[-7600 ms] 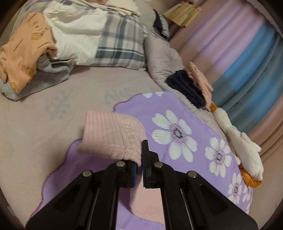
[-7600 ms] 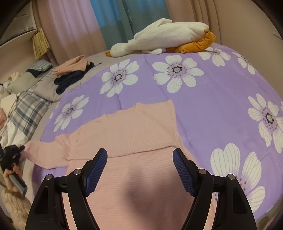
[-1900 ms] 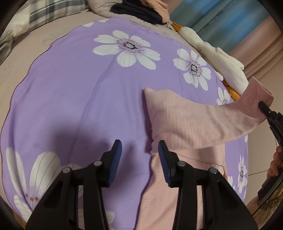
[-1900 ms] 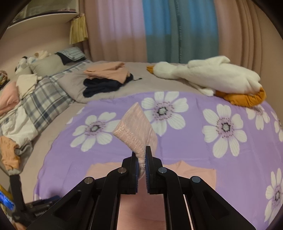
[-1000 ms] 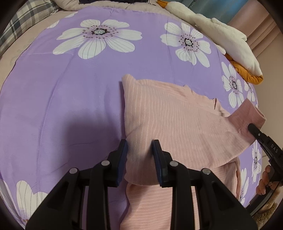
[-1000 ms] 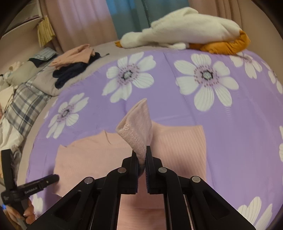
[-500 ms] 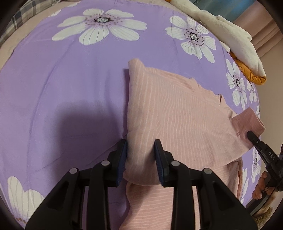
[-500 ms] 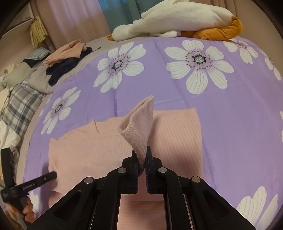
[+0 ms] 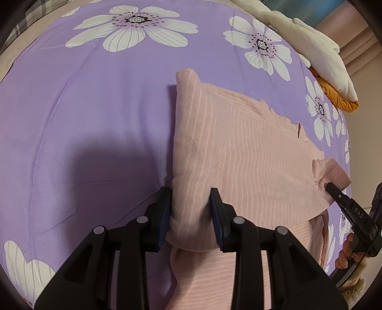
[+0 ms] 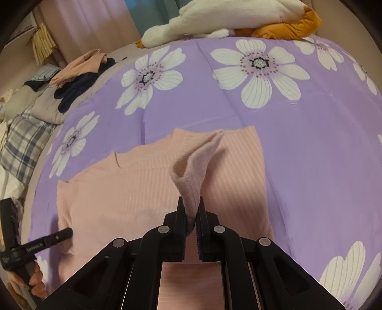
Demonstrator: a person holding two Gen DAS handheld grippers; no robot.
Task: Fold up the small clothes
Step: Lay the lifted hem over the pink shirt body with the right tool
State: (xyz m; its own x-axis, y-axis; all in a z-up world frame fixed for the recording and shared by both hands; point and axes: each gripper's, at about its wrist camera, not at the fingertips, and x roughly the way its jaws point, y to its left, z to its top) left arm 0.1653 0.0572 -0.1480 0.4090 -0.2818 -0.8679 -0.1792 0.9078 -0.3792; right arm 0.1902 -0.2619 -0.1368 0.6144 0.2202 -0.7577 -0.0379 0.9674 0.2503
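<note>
A pink ribbed sweater [image 9: 241, 152] lies on the purple flowered blanket [image 9: 83, 107], its sleeves folded across the body. My left gripper [image 9: 191, 209] is open, its jaws straddling the folded left edge of the sweater without closing on it. My right gripper [image 10: 190, 214] is shut on the pink sleeve cuff [image 10: 195, 164], held just above the sweater [image 10: 119, 190]. The right gripper's tip also shows in the left wrist view [image 9: 334, 190] at the cuff [image 9: 334, 171].
A white and orange plush duck [image 10: 229, 16] lies at the blanket's far edge. Folded pink and navy clothes [image 10: 78, 74] sit on a grey quilt at far left, beside plaid bedding [image 10: 21, 140]. Curtains hang behind.
My right gripper has carried the sleeve cuff across and lowered it onto the sweater's body. My left gripper has moved in and holds open around the folded edge.
</note>
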